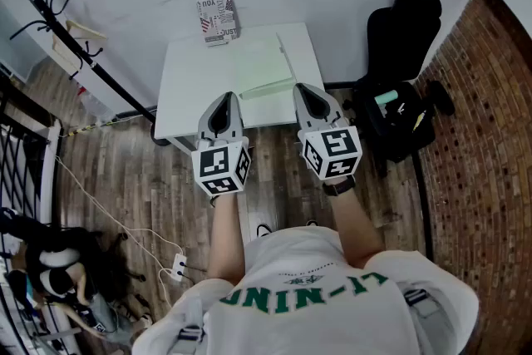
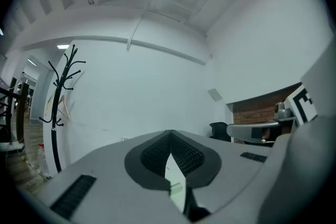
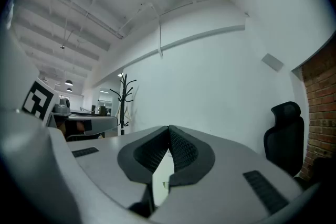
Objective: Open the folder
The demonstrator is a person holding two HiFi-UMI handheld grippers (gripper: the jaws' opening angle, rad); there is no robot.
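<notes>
Left gripper (image 1: pixel 226 98) and right gripper (image 1: pixel 302 89) hovered at the table's (image 1: pixel 189 83) near edge, jaws pressed together, empty; folder (image 1: pixel 261 66) lay on it.

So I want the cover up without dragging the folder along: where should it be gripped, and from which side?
Probably the cover's near left corner. The folder lies flat on the table, so only a thin edge is offered; come in low from the near side. The strip along its right edge looks like the spine, though that's uncertain.
</notes>
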